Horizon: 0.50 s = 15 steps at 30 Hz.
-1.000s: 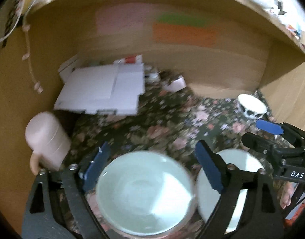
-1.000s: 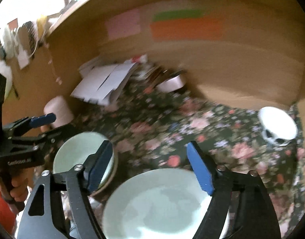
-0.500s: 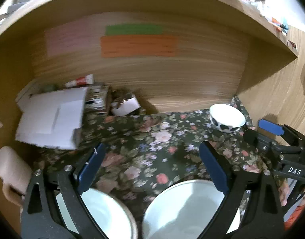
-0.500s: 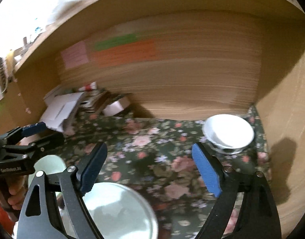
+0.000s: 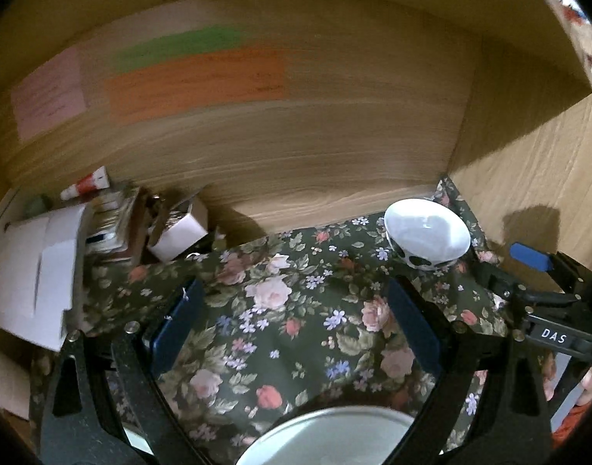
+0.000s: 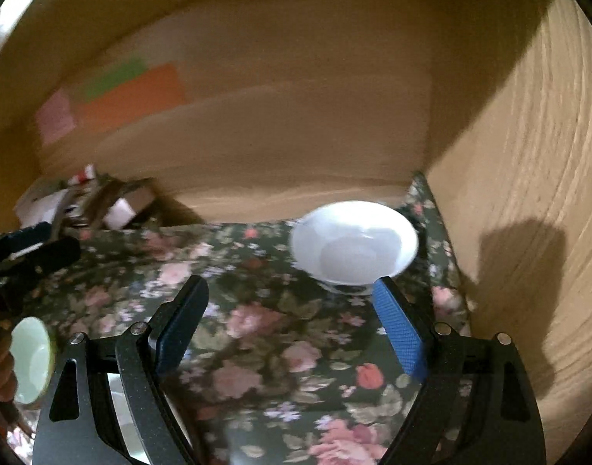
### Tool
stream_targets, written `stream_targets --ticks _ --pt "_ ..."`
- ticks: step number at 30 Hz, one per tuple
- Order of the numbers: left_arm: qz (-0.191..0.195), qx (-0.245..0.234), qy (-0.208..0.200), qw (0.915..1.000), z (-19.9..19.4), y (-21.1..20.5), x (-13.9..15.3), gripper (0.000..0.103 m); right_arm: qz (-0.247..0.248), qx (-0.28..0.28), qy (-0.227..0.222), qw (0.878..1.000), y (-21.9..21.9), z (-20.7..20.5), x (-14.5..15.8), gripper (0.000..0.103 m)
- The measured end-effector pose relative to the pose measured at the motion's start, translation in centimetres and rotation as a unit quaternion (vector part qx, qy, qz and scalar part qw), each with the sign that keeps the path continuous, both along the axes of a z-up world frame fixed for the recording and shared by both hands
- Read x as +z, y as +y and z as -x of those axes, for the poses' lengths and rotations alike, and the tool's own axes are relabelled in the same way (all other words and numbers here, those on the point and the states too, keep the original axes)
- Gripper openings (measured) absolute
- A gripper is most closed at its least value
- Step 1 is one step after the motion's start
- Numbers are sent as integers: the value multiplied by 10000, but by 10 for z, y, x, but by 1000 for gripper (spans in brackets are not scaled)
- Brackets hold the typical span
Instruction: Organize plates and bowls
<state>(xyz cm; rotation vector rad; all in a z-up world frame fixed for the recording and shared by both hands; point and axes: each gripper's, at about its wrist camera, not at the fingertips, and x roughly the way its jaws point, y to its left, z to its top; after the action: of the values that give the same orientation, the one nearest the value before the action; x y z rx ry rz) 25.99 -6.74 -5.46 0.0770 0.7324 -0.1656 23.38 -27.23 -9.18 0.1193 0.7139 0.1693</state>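
The right gripper (image 6: 292, 321), jaws spread and empty, appears to be reaching for the white bowl (image 6: 354, 244) in the corner; next it should close on the rim.

A dark green cloth (image 5: 296, 321) printed with pink roses, red buds and small lilac flowers covers the bench. A white bowl (image 5: 427, 234) with black blotches on its outside stands on it. A pale green plate (image 5: 326, 438) has a light rim. Each gripper is black with blue finger pads (image 6: 398, 333). Orange (image 5: 195, 83), green (image 5: 179, 48) and pink (image 5: 48, 97) paper notes mark the tan wood-grain back wall (image 5: 315, 147).
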Motion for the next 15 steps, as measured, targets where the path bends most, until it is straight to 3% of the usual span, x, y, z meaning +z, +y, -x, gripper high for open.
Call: stream_targets --ticks 10,15 --pt "-217 -352 576 9975 -50 -32 -42 96 -44 -588 483 9971 -41 -29 -38 85" --pt "-235 -439 663 9966 -69 -42 -54 96 -276 -885 681 9934 -57 -49 -53 84"
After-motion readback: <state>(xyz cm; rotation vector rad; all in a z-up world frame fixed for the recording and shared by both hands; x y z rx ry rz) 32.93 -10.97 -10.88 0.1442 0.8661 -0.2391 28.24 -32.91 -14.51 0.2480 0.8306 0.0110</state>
